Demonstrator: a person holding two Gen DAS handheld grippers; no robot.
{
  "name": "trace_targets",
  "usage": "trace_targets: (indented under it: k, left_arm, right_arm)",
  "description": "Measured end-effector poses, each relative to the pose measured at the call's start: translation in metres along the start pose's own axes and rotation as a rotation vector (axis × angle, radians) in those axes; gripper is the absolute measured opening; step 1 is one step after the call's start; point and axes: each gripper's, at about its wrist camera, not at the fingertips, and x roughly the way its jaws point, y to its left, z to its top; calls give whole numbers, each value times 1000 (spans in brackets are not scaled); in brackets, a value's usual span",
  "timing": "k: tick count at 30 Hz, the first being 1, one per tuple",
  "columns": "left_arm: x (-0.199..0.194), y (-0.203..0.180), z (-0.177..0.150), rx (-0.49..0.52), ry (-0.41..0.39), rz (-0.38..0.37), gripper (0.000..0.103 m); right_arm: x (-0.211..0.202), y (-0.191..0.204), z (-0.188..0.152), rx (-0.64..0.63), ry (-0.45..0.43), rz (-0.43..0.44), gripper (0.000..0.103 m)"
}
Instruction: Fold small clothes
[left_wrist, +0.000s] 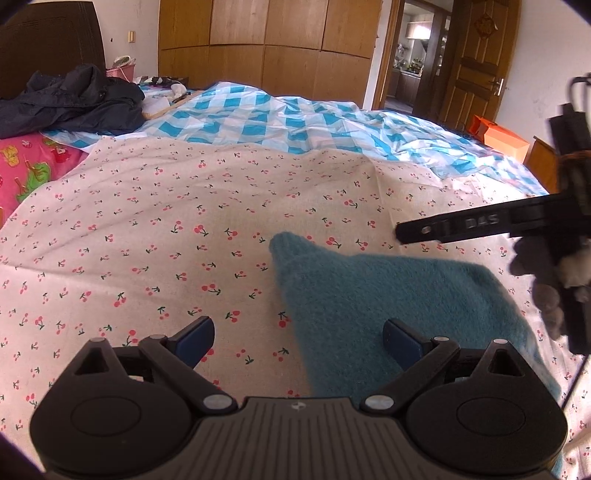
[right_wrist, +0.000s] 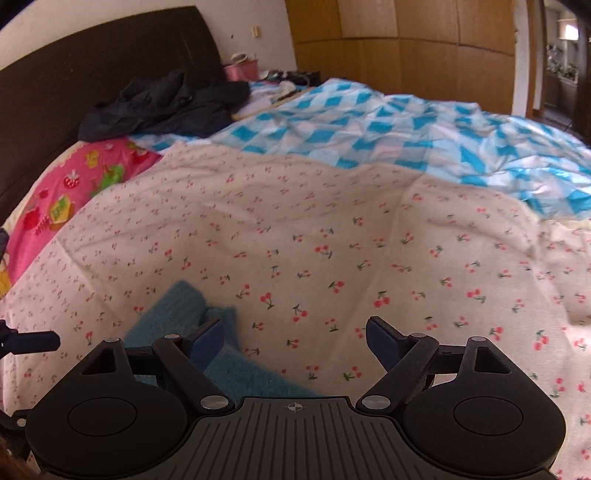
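Observation:
A teal fuzzy garment (left_wrist: 388, 306) lies flat on the cherry-print sheet (left_wrist: 166, 229). In the left wrist view my left gripper (left_wrist: 299, 341) hovers over its left edge, jaws wide open, nothing between them. The right gripper's black frame (left_wrist: 480, 223) reaches in from the right above the garment. In the right wrist view my right gripper (right_wrist: 295, 341) is open and empty; the teal garment (right_wrist: 184, 314) lies at lower left, partly behind the left finger (right_wrist: 208, 341).
A blue-and-white checked quilt (left_wrist: 295, 118) covers the far half of the bed. A dark jacket (left_wrist: 70, 99) and a pink pillow (left_wrist: 33, 166) lie at the head end. Wooden wardrobe (left_wrist: 266, 44) and an open door (left_wrist: 476, 59) stand behind.

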Motion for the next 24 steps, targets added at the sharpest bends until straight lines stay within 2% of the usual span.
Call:
trace_targets:
  k: [5, 7, 10, 13, 15, 17, 19, 24]
  left_arm:
    - [5, 0, 0, 19, -4, -16, 103]
    - [6, 0, 1, 16, -4, -19, 103]
    - [9, -4, 1, 24, -5, -20, 103]
    - [9, -9, -2, 42, -12, 3, 103]
    - [9, -10, -1, 45, -11, 6, 103]
    - [9, -12, -1, 45, -8, 0, 103]
    - [8, -15, -1, 47, -10, -11, 103]
    - [1, -30, -4, 74, -44, -48, 103]
  right_arm:
    - [9, -31, -13, 82, 129, 255, 85]
    - [7, -32, -25, 71, 179, 311, 84]
    - [0, -27, -29, 29, 173, 316, 82]
    - [-8, -23, -26, 18, 161, 322, 65]
    - [-15, -16, -27, -3, 154, 274, 57]
    - [-30, -11, -30, -4, 136, 229, 42]
    - [-52, -9, -33, 11, 100, 217, 34]
    - [-101, -10, -52, 57, -1, 194, 28]
